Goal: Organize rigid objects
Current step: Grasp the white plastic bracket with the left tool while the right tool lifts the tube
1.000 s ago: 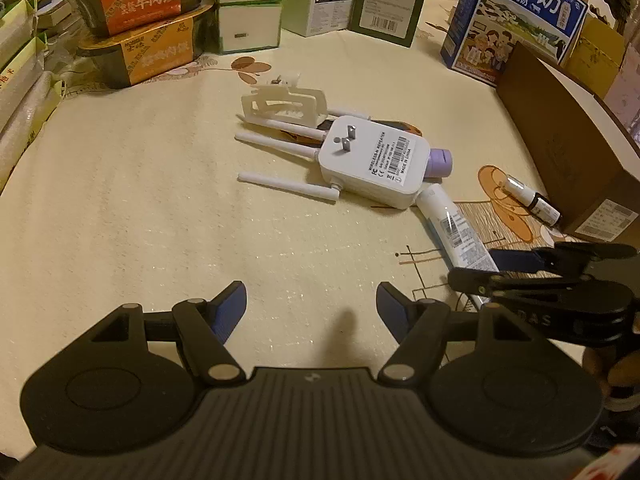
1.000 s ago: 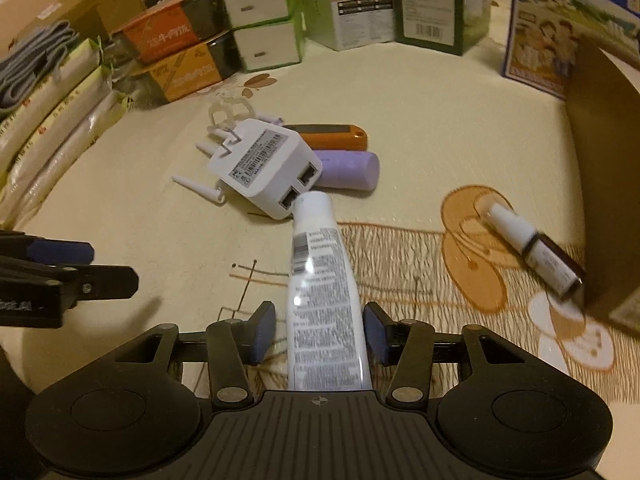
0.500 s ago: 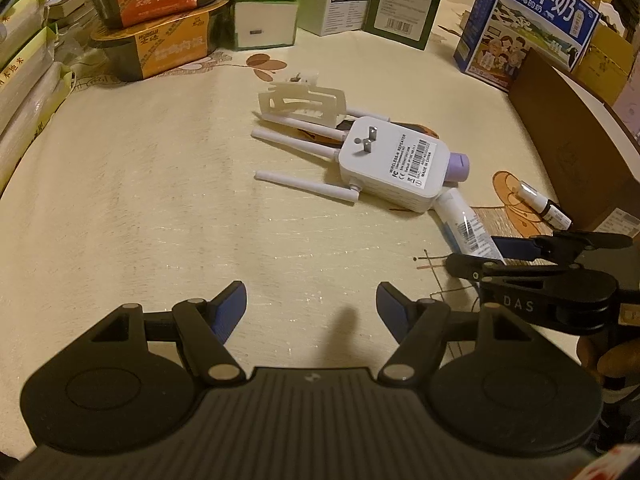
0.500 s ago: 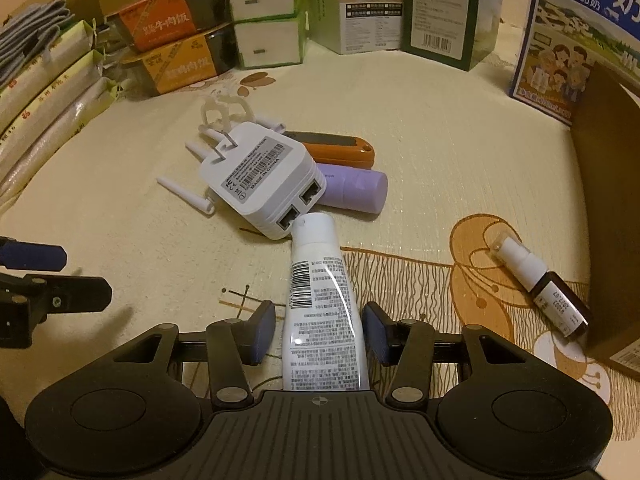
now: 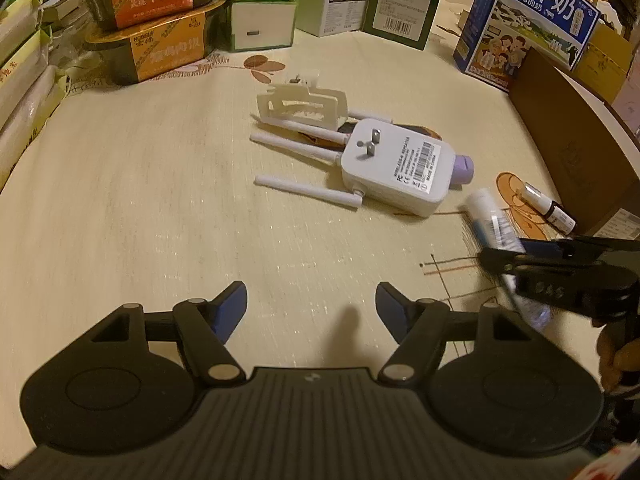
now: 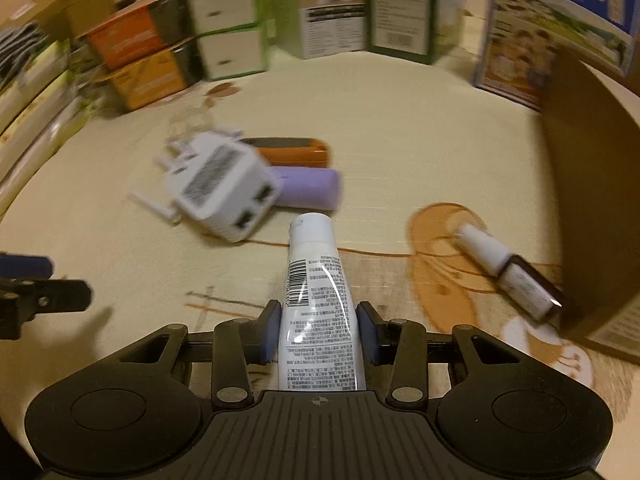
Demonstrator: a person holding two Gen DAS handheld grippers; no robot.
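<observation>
From the left wrist view: left gripper (image 5: 311, 307) fingers wide apart, nothing between them, over bare cream tablecloth (image 5: 140, 208). White plug-in repeater (image 5: 396, 172) lies near table centre, prongs up, white antennas spread toward the left. Cream plastic holder (image 5: 304, 106) rests on the antennas behind it. Purple cylinder (image 5: 463, 169) and an orange-black item are mostly hidden behind the repeater. White tube (image 5: 494, 224) sits toward the right edge, lower half covered by the right gripper (image 5: 520, 254), which is blurred here; grip not readable from this side. Small brown dropper bottle (image 5: 550, 208) lies by the brown cardboard box (image 5: 568, 140). Boxes line the far edge, partly cut off.

Right wrist view, motion-blurred: right gripper (image 6: 318, 332) jaws closing, pads pressing both sides of the white tube (image 6: 314, 280), cap pointing away; tube's tail is hidden under the gripper body. Repeater (image 6: 224, 184) smeared, antennas barely visible. Orange-black item (image 6: 292, 150) and purple cylinder (image 6: 308, 186) lie side by side behind it. Dropper bottle (image 6: 508, 272) touches the cardboard box (image 6: 592, 200) at the right edge. Left gripper's finger (image 6: 44, 296) is cut off at frame left.
</observation>
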